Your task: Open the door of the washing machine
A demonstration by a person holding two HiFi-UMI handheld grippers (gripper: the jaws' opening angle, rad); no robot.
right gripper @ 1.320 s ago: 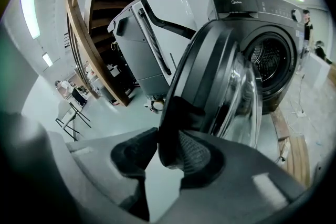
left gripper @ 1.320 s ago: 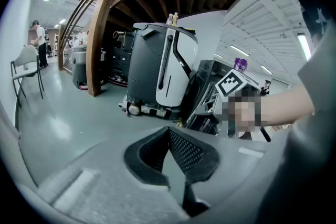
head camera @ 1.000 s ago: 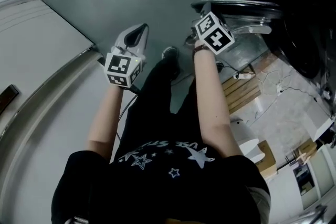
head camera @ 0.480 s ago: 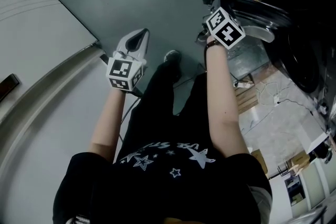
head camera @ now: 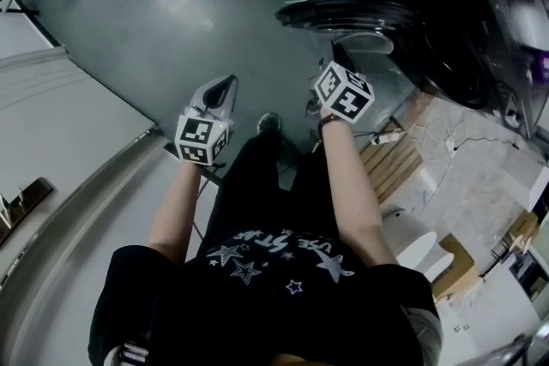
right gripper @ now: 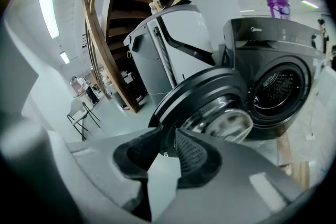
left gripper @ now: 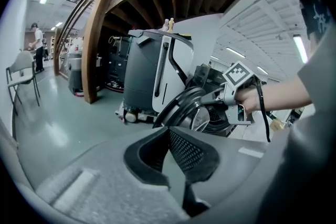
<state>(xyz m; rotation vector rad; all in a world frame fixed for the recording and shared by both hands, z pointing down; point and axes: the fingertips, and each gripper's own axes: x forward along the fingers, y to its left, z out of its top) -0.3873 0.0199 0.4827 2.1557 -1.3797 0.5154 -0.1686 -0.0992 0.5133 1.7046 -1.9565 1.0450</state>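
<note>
The dark grey washing machine (right gripper: 273,76) stands at the right with its drum (right gripper: 278,92) showing. Its round door (right gripper: 205,97) hangs swung open to the left, the glass bowl (right gripper: 223,123) facing me; in the head view the door (head camera: 343,13) is ahead of my hands. My right gripper (right gripper: 167,136) is a short way back from the door's rim, its jaws closing with nothing between them. The left gripper view shows that gripper (left gripper: 212,98) pointing at the door (left gripper: 181,107). My left gripper (left gripper: 168,132) hangs over the floor, shut and empty.
A big white and grey machine (left gripper: 152,76) stands behind the door. A curved wooden beam (left gripper: 97,44) rises at the left, with a chair (left gripper: 21,71) and a person (left gripper: 38,47) far beyond. Wooden slats (head camera: 395,163) and cables lie on the floor at the right.
My right gripper has come back from the door's edge toward me and its jaws have narrowed. The door stays open. Both hands have risen and the view now takes in more of the machine.
</note>
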